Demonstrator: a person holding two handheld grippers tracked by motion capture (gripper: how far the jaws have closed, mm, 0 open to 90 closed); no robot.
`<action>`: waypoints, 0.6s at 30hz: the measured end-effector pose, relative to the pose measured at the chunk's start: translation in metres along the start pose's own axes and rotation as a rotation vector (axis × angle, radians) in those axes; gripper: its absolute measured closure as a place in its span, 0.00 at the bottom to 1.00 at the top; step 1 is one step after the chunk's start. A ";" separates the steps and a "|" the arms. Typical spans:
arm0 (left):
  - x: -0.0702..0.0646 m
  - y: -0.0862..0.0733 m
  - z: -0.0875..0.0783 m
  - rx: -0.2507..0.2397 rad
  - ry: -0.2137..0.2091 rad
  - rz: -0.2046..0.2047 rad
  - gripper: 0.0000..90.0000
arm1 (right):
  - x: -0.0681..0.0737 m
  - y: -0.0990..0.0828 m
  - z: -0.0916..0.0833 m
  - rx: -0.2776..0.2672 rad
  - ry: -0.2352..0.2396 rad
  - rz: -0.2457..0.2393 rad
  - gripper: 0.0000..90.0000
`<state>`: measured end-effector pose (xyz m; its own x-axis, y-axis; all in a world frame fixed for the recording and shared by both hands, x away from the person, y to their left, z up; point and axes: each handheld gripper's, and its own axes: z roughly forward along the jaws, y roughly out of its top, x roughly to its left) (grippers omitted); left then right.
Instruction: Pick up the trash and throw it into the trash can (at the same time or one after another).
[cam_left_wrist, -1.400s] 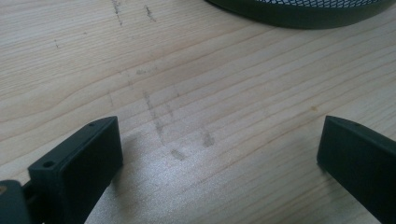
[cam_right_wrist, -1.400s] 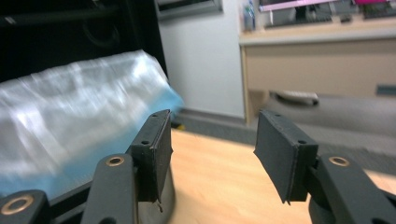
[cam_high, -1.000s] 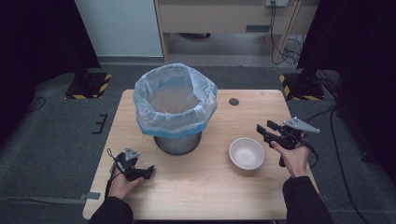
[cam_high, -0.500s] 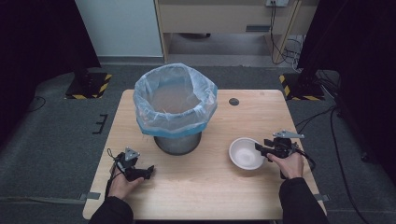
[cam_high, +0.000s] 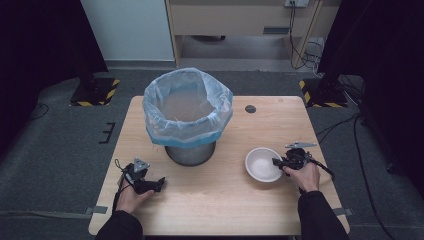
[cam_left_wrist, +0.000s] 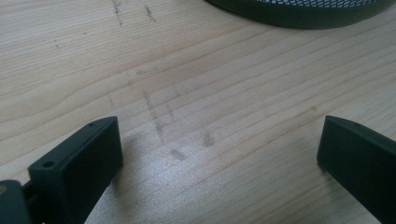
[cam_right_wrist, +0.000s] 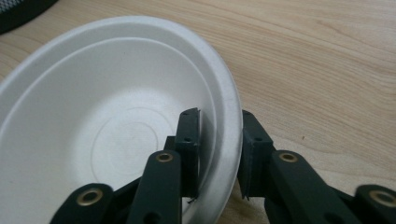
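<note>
A white paper bowl (cam_high: 261, 165) (cam_right_wrist: 116, 116) stands on the wooden table (cam_high: 225, 205), right of a mesh bin lined with a pale blue bag (cam_high: 187, 107). My right gripper (cam_high: 276, 162) (cam_right_wrist: 219, 126) lies low at the bowl's right side. Its jaws have just been closing and now straddle the rim, one inside the bowl and one outside, with a small gap still showing. My left gripper (cam_high: 159, 183) (cam_left_wrist: 219, 140) rests on the table in front of the bin's left side, open wide over bare wood, with nothing between its jaws.
The bin's dark base (cam_left_wrist: 299, 11) is close ahead of the left gripper. A small black disc (cam_high: 250, 108) sits near the table's far edge. Dark stands and cables (cam_high: 345, 130) surround the table on the floor.
The right hand came down from above the table's right side to the bowl, and its jaws narrowed around the rim. The left hand and gripper stayed put.
</note>
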<state>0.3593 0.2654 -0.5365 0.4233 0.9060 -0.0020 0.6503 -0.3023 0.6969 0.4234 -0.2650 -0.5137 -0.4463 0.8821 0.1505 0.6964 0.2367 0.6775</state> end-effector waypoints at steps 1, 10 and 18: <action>0.000 0.000 0.000 0.000 0.000 -0.001 0.00 | 0.000 0.001 -0.002 -0.008 0.006 0.007 0.85; 0.000 0.000 0.000 0.000 0.000 0.000 0.00 | 0.007 0.015 -0.019 -0.077 0.037 0.016 0.92; 0.000 0.000 0.000 0.000 0.000 0.000 0.00 | 0.007 0.029 -0.045 -0.200 0.018 0.031 0.92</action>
<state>0.3593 0.2654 -0.5365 0.4233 0.9060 -0.0021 0.6503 -0.3023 0.6969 0.4148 -0.2698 -0.4608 -0.4380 0.8797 0.1853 0.5855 0.1227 0.8013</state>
